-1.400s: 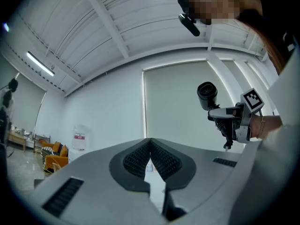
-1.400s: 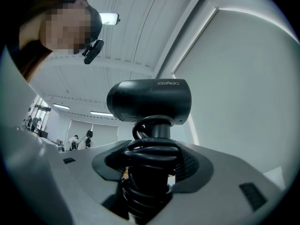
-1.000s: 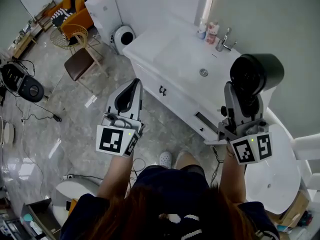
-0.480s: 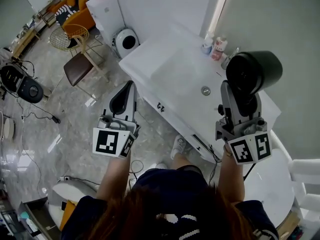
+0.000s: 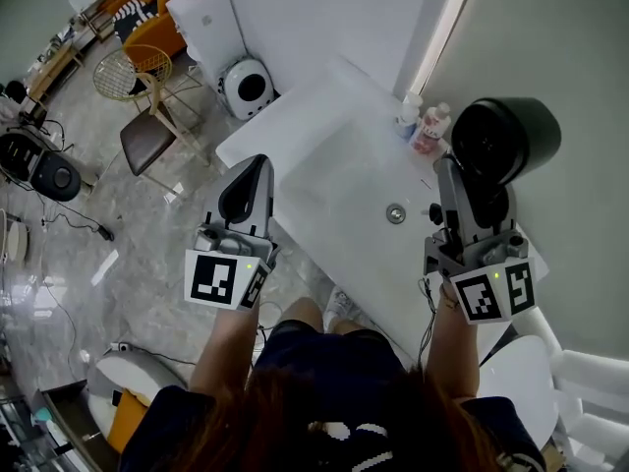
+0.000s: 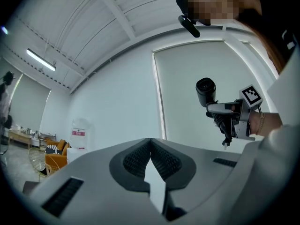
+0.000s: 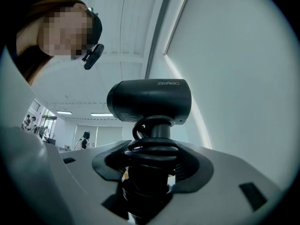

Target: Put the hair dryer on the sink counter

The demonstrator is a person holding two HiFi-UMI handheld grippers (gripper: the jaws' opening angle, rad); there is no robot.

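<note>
I hold the hair dryer (image 7: 150, 100) upright, its handle clamped between my right gripper's (image 7: 152, 165) fingers and its barrel crosswise above their tips. My left gripper's (image 6: 151, 156) fingers are pressed together, empty.

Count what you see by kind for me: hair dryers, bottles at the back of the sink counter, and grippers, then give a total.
Hair dryer: 1
Bottles: 2
Grippers: 2, left gripper and right gripper
Total: 5
</note>
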